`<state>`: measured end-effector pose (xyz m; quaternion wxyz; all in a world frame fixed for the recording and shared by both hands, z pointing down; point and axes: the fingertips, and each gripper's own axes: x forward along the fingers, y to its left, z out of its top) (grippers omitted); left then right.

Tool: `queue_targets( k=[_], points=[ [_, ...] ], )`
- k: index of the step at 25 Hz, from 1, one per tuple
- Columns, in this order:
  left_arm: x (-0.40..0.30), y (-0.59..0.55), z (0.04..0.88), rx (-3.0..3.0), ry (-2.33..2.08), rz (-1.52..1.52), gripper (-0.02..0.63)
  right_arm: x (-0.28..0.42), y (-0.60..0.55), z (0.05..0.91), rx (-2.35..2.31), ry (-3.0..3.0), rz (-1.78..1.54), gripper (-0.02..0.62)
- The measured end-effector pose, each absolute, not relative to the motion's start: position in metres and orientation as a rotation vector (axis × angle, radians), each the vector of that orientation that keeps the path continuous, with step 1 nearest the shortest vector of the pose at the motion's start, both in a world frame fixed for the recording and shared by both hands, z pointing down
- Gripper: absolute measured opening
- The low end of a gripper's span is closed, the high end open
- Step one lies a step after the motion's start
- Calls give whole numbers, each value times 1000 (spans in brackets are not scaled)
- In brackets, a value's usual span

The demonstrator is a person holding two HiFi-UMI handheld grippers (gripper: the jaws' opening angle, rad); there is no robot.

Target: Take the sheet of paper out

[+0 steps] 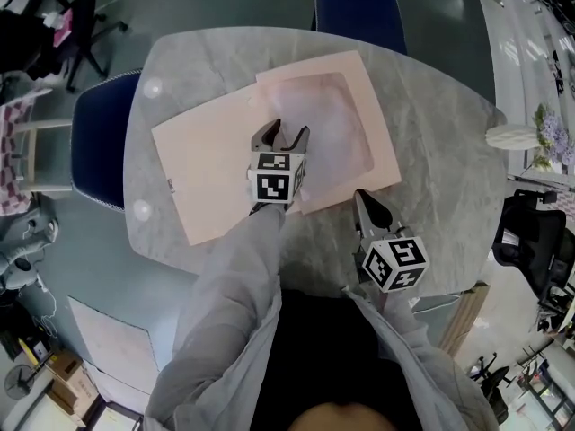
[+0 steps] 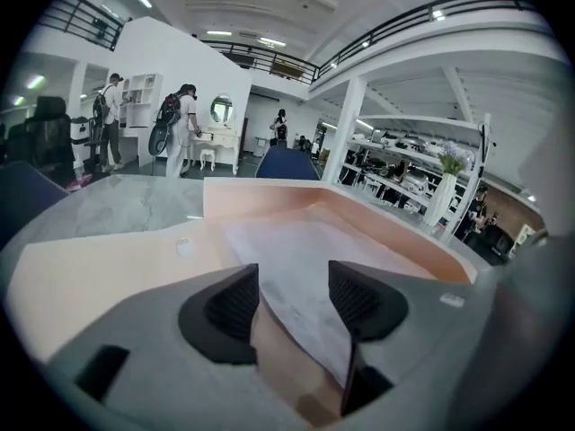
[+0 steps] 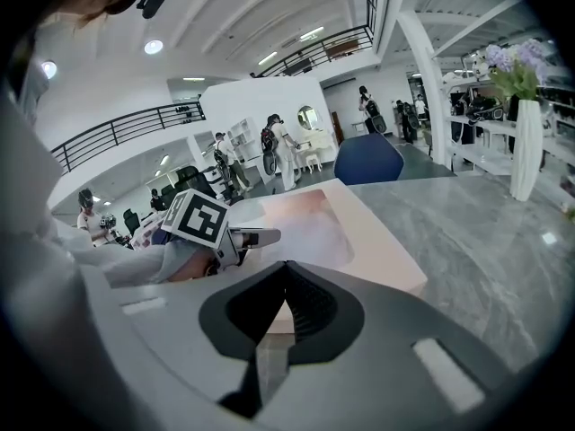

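Sheet of paper [image 1: 328,124]: lies flat inside the shallow box [image 1: 384,155], upper centre of the head view. It is not yet lifted, and its near corner reaches in between the left jaws.

Box and lid: the box stands open on the table [image 1: 440,151]. The lid [image 1: 207,169] lies flat at its left, touching it, which probably leaves the sheet exposed for a pinch.

Left gripper [image 1: 286,131]: centre of the head view, over the near edge of the box. The jaws stand apart, one on either side of the sheet's corner. The pads do not press on it, so the gripper is released and nothing is grasped.

Reason for left placement: a flat sheet offers a two-jaw tool only an edge or a corner. The pose reads as lining up on that corner.

Left arm pose: the grey sleeve [image 1: 234,285] runs from lower centre up to mid-frame, and the gripper tilts forward and down into the box.

Right gripper [image 1: 364,197]: lower right of the head view, beside the near right corner of the box and well apart from the sheet. The jaws are clenched together on nothing.

Reason for right placement: judged as standby — close enough to steady the box if the sheet drags it.

Right arm pose: kept close to the body, with the gripper angled forward and down.
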<state>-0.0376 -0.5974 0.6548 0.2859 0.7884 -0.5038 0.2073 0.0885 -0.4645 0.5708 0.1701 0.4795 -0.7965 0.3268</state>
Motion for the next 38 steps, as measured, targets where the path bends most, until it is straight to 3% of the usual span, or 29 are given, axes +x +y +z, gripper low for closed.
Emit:
queue_targets(
  k=[6,12,19,38],
  points=[
    [-27,-595,675,2088,-1352,797,238,88,-465,571,1369,-2266,942,12],
    [-28,-596,676,2095,-1391,855,233,88,-467,569,1373,-2268,938,12],
    [-42,-599,673,2077,-1397,822,40,90,-465,567,1384,-2269,935,12],
    [-71,-565,651,2031,-1394,735,15,84,-455,548,1378,-2319,902,12]
  ],
)
